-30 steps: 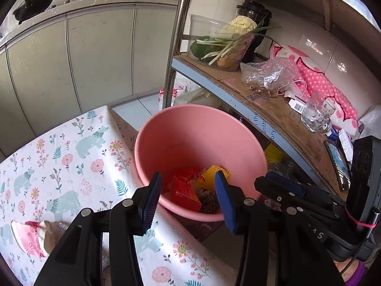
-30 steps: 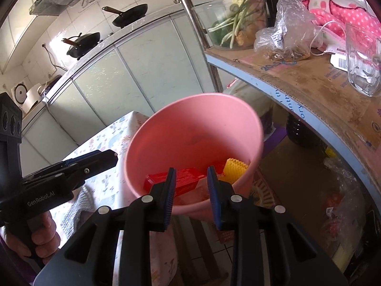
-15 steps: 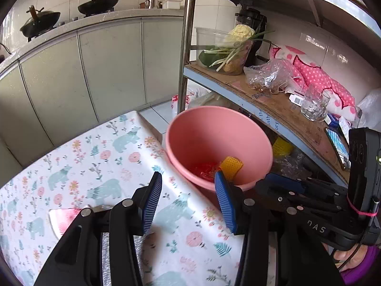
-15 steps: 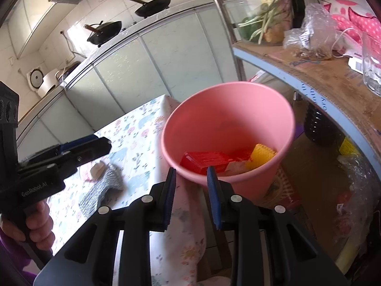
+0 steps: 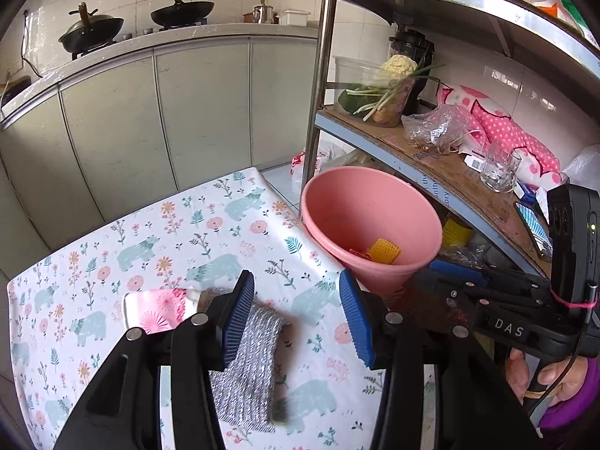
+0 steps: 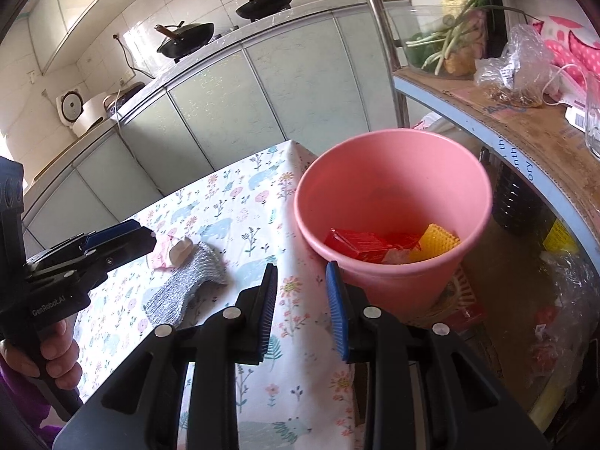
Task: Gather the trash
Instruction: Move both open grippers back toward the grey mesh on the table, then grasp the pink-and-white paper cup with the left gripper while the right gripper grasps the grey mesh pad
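A pink bucket (image 5: 369, 225) stands beside the table's right edge, also in the right wrist view (image 6: 393, 202). It holds a red wrapper (image 6: 356, 242) and a yellow mesh piece (image 6: 437, 242). On the floral tablecloth (image 5: 150, 240) lie a silver-grey scouring cloth (image 5: 249, 367) and a pink patterned wrapper (image 5: 157, 309) with a whitish scrap (image 6: 179, 249) on it. My left gripper (image 5: 296, 315) is open and empty above the cloth. My right gripper (image 6: 302, 307) is open and empty, over the table edge just short of the bucket.
A metal shelf rack (image 5: 431, 157) stands right of the bucket with a vegetable tub (image 5: 378, 97), a plastic bag (image 5: 438, 131) and a glass (image 5: 498, 168). Grey cabinets (image 5: 150, 120) with woks on the counter run along the back. Bags lie under the shelf (image 6: 562, 300).
Both grippers have pulled back and away from the bucket. The table, the grey cloth and the pink wrapper have come into view. Both stay open.
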`<state>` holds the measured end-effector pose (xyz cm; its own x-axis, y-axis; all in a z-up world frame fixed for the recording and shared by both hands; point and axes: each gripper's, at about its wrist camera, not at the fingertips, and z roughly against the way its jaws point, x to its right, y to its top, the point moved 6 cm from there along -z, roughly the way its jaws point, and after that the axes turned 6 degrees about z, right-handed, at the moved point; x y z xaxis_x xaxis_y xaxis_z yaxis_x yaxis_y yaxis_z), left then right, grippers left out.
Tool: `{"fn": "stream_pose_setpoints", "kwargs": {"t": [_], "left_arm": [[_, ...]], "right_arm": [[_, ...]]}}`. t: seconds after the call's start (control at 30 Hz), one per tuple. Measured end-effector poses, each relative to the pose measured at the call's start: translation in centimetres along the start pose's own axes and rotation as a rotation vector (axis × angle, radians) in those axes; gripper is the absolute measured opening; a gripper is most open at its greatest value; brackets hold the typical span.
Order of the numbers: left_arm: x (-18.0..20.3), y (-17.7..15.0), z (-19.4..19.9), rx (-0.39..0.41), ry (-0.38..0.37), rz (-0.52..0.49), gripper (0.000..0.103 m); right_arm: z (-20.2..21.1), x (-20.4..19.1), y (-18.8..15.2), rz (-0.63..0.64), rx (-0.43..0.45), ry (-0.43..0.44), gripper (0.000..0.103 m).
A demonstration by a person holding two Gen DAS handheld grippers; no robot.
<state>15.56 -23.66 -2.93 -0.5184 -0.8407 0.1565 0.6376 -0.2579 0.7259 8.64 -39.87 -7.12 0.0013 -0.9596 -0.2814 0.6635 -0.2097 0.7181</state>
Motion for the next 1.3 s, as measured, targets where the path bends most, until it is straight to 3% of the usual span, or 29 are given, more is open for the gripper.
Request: {"fn": "stream_pose_setpoints", "kwargs": {"t": [0.4, 0.67, 1.03, 1.3], "left_arm": [[-5.7, -3.4, 3.6, 0.021, 0.074, 0.052, 0.048], [-9.8, -5.9, 4.0, -0.011, 0.108, 0.13, 0.048], [-11.0, -7.1, 3.0, -0.035, 0.086, 0.162, 0.048], [-13.2, -6.9, 3.2, -0.036, 0.12, 0.203, 0.048]], "right_arm": [[-1.1, -3.4, -0.6, 0.054, -0.034, 0.045, 0.028], [-3.2, -7.8, -1.6, 0.077, -0.112, 0.167, 0.028], [-4.5, -10.0, -2.5, 0.106, -0.167, 0.183, 0.028], [-6.0, -10.6, -2.7, 0.075, -0.2, 0.216, 0.028]]}}
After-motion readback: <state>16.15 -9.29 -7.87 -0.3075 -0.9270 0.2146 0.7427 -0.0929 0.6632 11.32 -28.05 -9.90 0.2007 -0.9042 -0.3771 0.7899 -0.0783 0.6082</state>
